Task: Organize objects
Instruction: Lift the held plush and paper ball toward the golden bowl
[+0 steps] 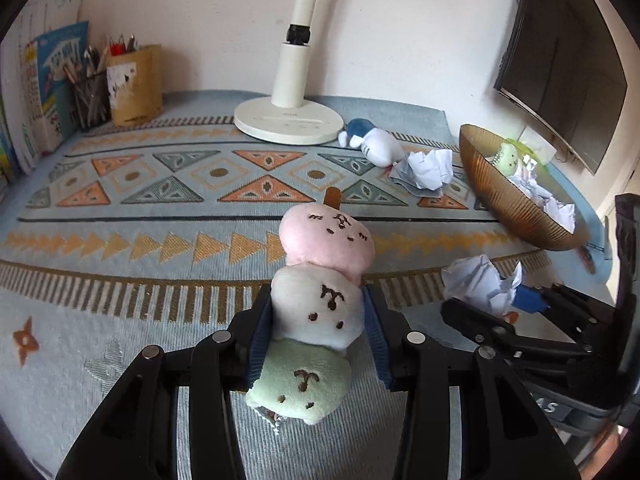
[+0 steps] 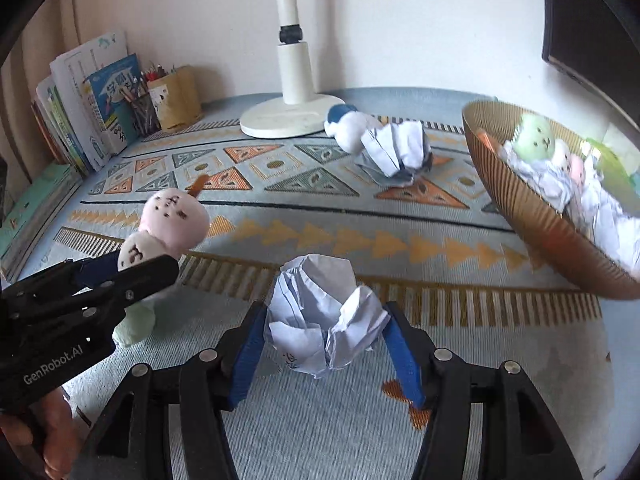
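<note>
Left gripper [image 1: 320,316] clamps a three-ball dango plush [image 1: 320,308]; right gripper [image 2: 324,332] clamps a crumpled paper ball [image 2: 320,316]. "GenRobot.AI" is printed on the left gripper's body.

A plain pale wall [image 1: 400,40] backs the worktop [image 1: 120,320], which is covered by a light blue woven cloth with orange and grey triangle bands. A cream desk lamp [image 1: 290,118] stands at the rear. Books [image 2: 80,120] and pencil holders [image 1: 120,88] fill the back left corner; a dark monitor [image 1: 560,72] hangs right.
</note>
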The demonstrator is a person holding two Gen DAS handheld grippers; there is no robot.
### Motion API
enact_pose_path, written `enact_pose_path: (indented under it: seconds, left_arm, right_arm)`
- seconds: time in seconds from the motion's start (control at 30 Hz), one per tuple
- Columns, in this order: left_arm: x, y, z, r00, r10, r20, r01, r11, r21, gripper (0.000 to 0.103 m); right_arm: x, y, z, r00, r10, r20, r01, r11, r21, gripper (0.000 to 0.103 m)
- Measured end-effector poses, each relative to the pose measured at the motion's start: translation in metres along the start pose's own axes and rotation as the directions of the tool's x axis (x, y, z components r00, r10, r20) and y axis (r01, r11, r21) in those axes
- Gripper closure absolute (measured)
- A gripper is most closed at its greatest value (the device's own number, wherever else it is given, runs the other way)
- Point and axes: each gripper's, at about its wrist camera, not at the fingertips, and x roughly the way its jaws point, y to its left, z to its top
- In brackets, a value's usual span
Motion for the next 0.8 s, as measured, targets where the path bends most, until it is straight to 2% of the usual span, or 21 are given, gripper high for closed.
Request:
enact_pose_path:
  seconds: [0.03, 0.07, 0.1, 0.13, 0.3, 0.57, 0.63, 0.73, 0.8]
  left_arm:
    - [0.001, 0.002, 0.0, 1.0, 0.005, 0.004, -0.005, 1.0, -0.003, 0.062]
    - [0.002, 0.005, 0.0, 1.0, 0.001, 0.001, -0.001, 1.0, -0.015, 0.062]
    - [0.001, 0.008, -0.003, 1.0, -0.004, -0.004, 0.004, 1.0, -0.029, 0.062]
    - [0.0, 0.011, -0.003, 1.0, -0.008, -0.006, 0.008, 0.999, -0.04, 0.062]
    - [-0.001, 0.01, -0.005, 1.0, -0.021, 0.004, 0.021, 0.999, -0.043, 0.062]
    - [-0.003, 0.002, -0.006, 1.0, -0.011, 0.008, 0.011, 1.0, 0.008, 0.061]
    - [-0.004, 0.001, -0.007, 1.0, -0.011, 0.01, 0.011, 1.0, 0.013, 0.061]
    - [-0.004, 0.001, -0.007, 1.0, -0.02, 0.013, 0.019, 1.0, 0.014, 0.061]
    - [-0.005, 0.002, -0.007, 0.999, -0.027, 0.017, 0.027, 1.0, 0.013, 0.061]
  right_arm:
    - [-0.003, -0.002, 0.0, 1.0, 0.007, 0.012, -0.007, 1.0, 0.006, 0.032]
    - [-0.006, -0.003, 0.0, 0.999, 0.019, 0.032, -0.019, 1.0, 0.005, 0.026]
    - [-0.008, -0.003, 0.001, 0.998, 0.03, 0.048, -0.03, 1.0, 0.001, 0.013]
    - [-0.011, -0.003, 0.001, 0.997, 0.04, 0.06, -0.04, 0.999, -0.002, 0.006]
    - [-0.017, 0.003, -0.003, 0.996, 0.056, 0.075, -0.054, 0.998, -0.023, 0.006]
    - [-0.019, 0.008, -0.006, 0.996, 0.025, 0.082, -0.023, 0.999, -0.028, 0.005]
    - [-0.021, 0.004, -0.005, 0.995, 0.044, 0.085, -0.043, 0.999, -0.011, 0.005]
    - [-0.022, -0.007, -0.004, 0.99, 0.113, 0.087, -0.116, 0.993, 0.03, 0.005]
    - [-0.022, -0.011, -0.004, 0.989, 0.119, 0.084, -0.124, 0.991, 0.058, 0.005]
